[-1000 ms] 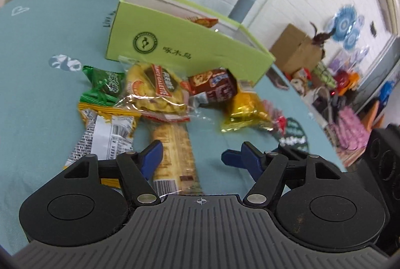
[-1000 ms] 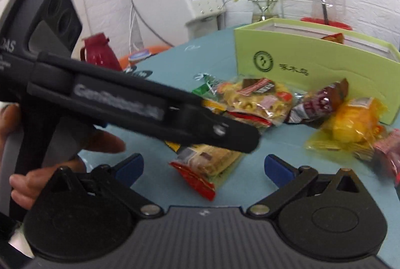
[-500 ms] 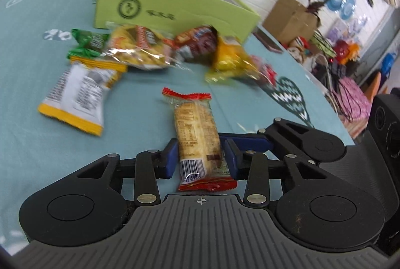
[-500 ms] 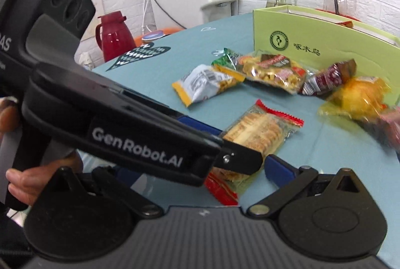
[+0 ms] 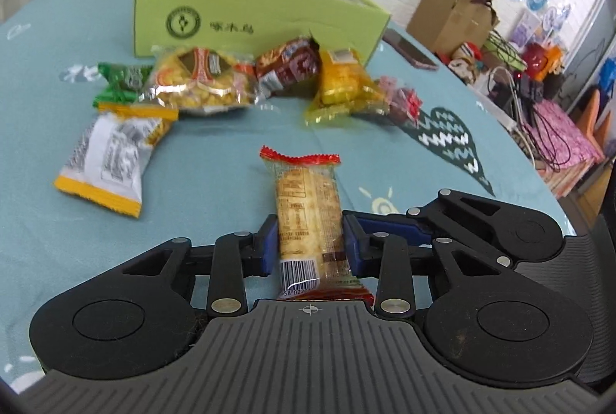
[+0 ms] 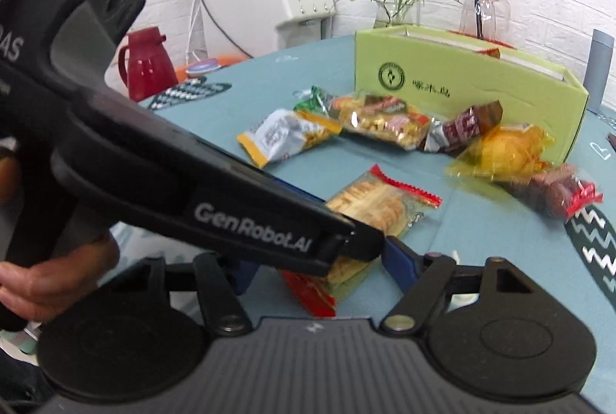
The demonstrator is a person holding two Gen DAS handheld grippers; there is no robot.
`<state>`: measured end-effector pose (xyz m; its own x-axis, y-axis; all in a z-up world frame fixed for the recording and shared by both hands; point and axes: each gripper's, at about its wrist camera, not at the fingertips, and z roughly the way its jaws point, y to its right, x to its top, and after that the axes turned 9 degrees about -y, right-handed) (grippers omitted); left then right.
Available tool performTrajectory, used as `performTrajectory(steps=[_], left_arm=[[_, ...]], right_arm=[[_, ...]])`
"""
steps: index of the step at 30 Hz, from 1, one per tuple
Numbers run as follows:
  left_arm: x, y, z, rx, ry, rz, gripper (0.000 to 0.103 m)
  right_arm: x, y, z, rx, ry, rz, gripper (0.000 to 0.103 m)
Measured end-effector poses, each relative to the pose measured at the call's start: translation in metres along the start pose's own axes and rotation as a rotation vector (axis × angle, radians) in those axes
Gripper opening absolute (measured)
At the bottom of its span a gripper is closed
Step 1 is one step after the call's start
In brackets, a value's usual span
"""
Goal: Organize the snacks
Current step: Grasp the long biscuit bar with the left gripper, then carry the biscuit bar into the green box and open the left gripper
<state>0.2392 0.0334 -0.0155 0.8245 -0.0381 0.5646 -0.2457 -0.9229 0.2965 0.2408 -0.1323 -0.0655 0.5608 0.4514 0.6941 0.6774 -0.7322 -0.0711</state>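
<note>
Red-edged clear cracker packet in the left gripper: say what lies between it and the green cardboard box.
In the left wrist view, bare teal tablecloth, then the brown wrapper and yellow packet before the box.

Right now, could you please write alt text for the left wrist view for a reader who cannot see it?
The left gripper is shut on a cracker packet with red ends, above a teal tablecloth. Beyond lie more snack packets before an open green box.
</note>
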Motion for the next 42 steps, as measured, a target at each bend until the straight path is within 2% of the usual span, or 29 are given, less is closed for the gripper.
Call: performTrajectory(steps=[5, 9, 12, 15, 18, 23, 25, 27, 28, 31, 34, 35, 38, 42], left_arm=[[0.024, 0.001, -0.024, -0.020, 0.092, -0.008, 0.013], [0.074, -0.010, -0.032, -0.031, 0.139, -0.027, 0.013], [0.120, -0.020, -0.029, -0.015, 0.183, -0.014, 0.013], [0.172, -0.035, -0.018, 0.018, 0.216, 0.001, 0.012], [0.213, -0.052, -0.003, 0.030, 0.222, -0.006, 0.012], [0.246, -0.077, 0.029, 0.042, 0.194, -0.008, 0.012], [0.249, -0.084, 0.043, 0.038, 0.170, -0.017, 0.014], [0.247, -0.091, 0.052, 0.043, 0.167, -0.034, 0.027], [0.245, -0.092, 0.052, 0.051, 0.176, -0.038, 0.036], [0.236, -0.090, 0.034, 0.064, 0.237, -0.046, 0.047], [0.220, -0.083, 0.000, 0.066, 0.314, -0.033, 0.057], [0.211, -0.080, -0.014, 0.072, 0.343, -0.026, 0.063], [0.176, -0.075, -0.041, 0.088, 0.385, -0.015, 0.071], [0.122, -0.080, -0.050, 0.119, 0.349, -0.040, 0.073]], right_arm=[[0.028, 0.013, -0.017, 0.008, 0.084, 0.010, 0.078], [0.067, 0.025, -0.010, -0.033, 0.127, -0.048, 0.079], [0.110, 0.044, 0.006, -0.067, 0.149, -0.092, 0.079], [0.157, 0.065, 0.034, -0.108, 0.141, -0.135, 0.079], [0.192, 0.088, 0.063, -0.107, 0.113, -0.132, 0.078], [0.224, 0.123, 0.105, -0.065, 0.054, -0.091, 0.077], [0.231, 0.131, 0.119, -0.050, 0.030, -0.070, 0.077], [0.231, 0.137, 0.124, -0.038, 0.021, -0.049, 0.077], [0.231, 0.138, 0.123, -0.034, 0.027, -0.042, 0.080], [0.225, 0.133, 0.105, -0.050, 0.064, -0.045, 0.087], [0.205, 0.117, 0.070, -0.089, 0.133, -0.075, 0.091], [0.197, 0.111, 0.060, -0.090, 0.155, -0.082, 0.093], [0.163, 0.090, 0.031, -0.059, 0.182, -0.071, 0.093], [0.115, 0.060, 0.025, 0.078, 0.107, -0.001, 0.093]])
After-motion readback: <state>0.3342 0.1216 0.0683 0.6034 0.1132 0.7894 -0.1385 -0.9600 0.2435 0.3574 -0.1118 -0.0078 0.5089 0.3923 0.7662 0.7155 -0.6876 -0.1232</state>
